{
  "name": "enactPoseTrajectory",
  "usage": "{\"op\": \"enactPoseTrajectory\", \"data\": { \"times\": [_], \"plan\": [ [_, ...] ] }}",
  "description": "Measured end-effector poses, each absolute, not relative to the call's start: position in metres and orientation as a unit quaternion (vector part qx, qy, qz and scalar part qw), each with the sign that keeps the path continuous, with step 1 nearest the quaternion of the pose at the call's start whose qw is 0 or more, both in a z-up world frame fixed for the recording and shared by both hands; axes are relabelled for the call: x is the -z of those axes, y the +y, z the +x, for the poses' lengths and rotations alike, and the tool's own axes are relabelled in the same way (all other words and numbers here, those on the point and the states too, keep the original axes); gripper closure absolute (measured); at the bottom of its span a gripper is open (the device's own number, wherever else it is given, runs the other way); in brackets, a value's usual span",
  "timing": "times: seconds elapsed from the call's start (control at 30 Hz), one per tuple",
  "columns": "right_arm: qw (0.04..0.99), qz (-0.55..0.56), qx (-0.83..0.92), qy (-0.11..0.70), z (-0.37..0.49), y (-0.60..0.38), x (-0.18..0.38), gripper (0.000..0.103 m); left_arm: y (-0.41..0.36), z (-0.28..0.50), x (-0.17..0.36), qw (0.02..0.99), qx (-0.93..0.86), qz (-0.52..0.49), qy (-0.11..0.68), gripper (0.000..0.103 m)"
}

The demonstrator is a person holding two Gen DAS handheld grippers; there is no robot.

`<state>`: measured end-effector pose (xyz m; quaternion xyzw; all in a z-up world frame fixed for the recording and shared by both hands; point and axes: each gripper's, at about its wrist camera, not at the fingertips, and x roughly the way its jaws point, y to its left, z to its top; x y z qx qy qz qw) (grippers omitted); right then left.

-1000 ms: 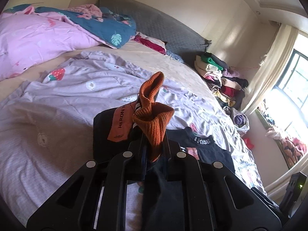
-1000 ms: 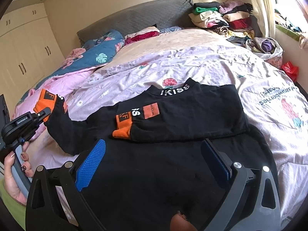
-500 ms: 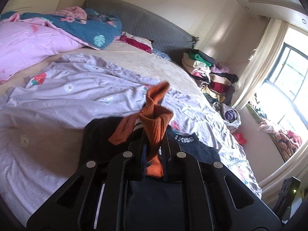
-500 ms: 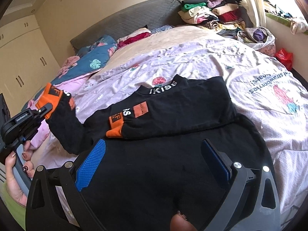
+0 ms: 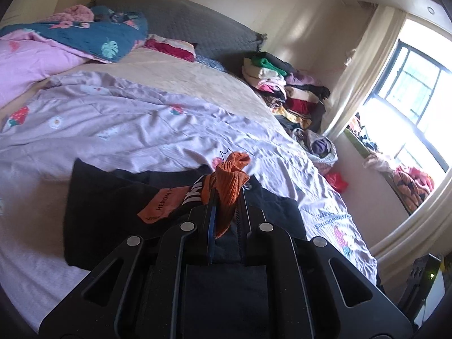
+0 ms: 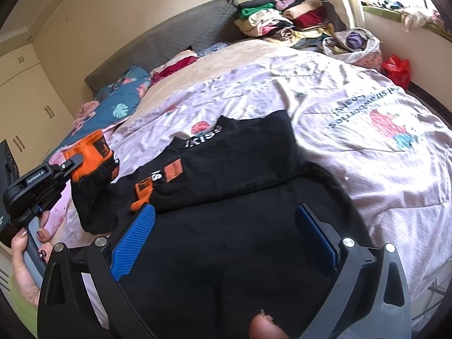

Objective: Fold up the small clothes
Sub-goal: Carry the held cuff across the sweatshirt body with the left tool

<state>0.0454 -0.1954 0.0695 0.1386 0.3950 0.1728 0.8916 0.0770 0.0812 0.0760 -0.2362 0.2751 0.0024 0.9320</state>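
A small black sweater (image 6: 240, 163) with orange cuffs and white "IKISS" lettering at the collar lies on the lilac bedspread (image 6: 353, 107). One sleeve is folded across its chest, its orange cuff (image 6: 142, 190) near my right gripper's left pad. My left gripper (image 5: 226, 200) is shut on the other sleeve's orange cuff (image 5: 230, 178) and holds it above the sweater body (image 5: 107, 212); it also shows in the right wrist view (image 6: 75, 159) at the left. My right gripper (image 6: 226, 237) is open and empty over the sweater's lower part.
A pile of folded clothes (image 5: 282, 90) stands at the head of the bed by the grey headboard (image 5: 180, 22). Pink and teal quilts (image 5: 56, 45) lie at the far left. A laundry bag (image 6: 356, 45) and a red bag (image 6: 395, 67) sit beside the bed.
My left gripper has carried the orange cuff inward over the sweater body, toward the collar. My right gripper has stayed open over the hem.
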Motion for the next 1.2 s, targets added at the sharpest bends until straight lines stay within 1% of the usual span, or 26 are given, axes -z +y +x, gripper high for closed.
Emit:
{"op": "enactPoseTrajectory", "data": {
  "times": [0.27, 0.63, 0.97, 1.13, 1.2],
  "plan": [
    [0.887, 0.159, -0.164, 0.401, 0.053, -0.215, -0.059, 0.005, 0.05, 0.096, -0.071, 0.927, 0.032, -0.236, 0.291, 0.099],
    [0.881, 0.178, -0.134, 0.417, 0.064, -0.24, -0.039, 0.004, 0.004, 0.119, -0.041, 0.91, 0.081, -0.228, 0.337, 0.1],
    [0.876, 0.189, -0.111, 0.429, 0.072, -0.249, -0.028, 0.004, -0.018, 0.124, -0.011, 0.892, 0.11, -0.216, 0.382, 0.099],
    [0.872, 0.188, -0.11, 0.438, 0.076, -0.246, -0.022, 0.004, -0.024, 0.126, 0.0, 0.878, 0.137, -0.217, 0.404, 0.09],
    [0.87, 0.188, -0.112, 0.443, 0.078, -0.243, -0.02, 0.004, -0.025, 0.125, 0.0, 0.873, 0.153, -0.223, 0.407, 0.073]
  ]
}}
